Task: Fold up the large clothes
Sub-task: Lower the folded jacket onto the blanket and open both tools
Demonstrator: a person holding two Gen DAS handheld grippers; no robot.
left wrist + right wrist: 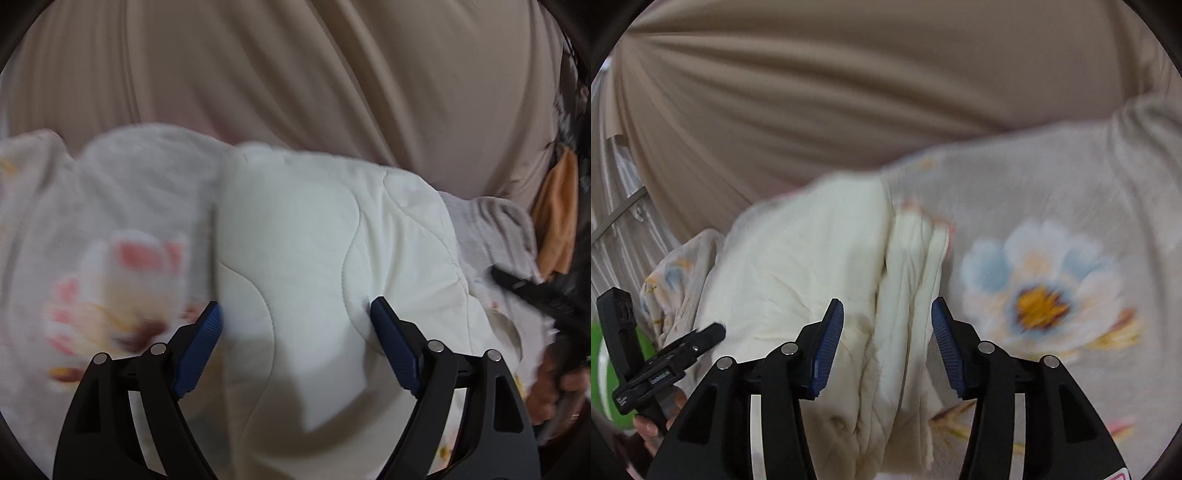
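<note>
A large quilted blanket lies bunched before both grippers. Its cream underside (314, 240) fills the middle of the left wrist view, with a floral top side (110, 266) to the left. My left gripper (295, 314) is open, its blue pads (391, 343) straddling a cream fold. In the right wrist view the cream folded edge (908, 266) runs between the fingers of my right gripper (886, 321), which is open. The grey floral side with a big flower (1041, 291) lies to the right. The other gripper shows at the left (665, 362) and, in the left view, at the right (535, 291).
A beige curtain (295, 74) hangs behind the blanket, also in the right wrist view (849, 92). An orange cloth (557, 221) is at the far right. A green object (605, 362) sits at the left edge. A pale striped fabric and bar (617, 206) are at the left.
</note>
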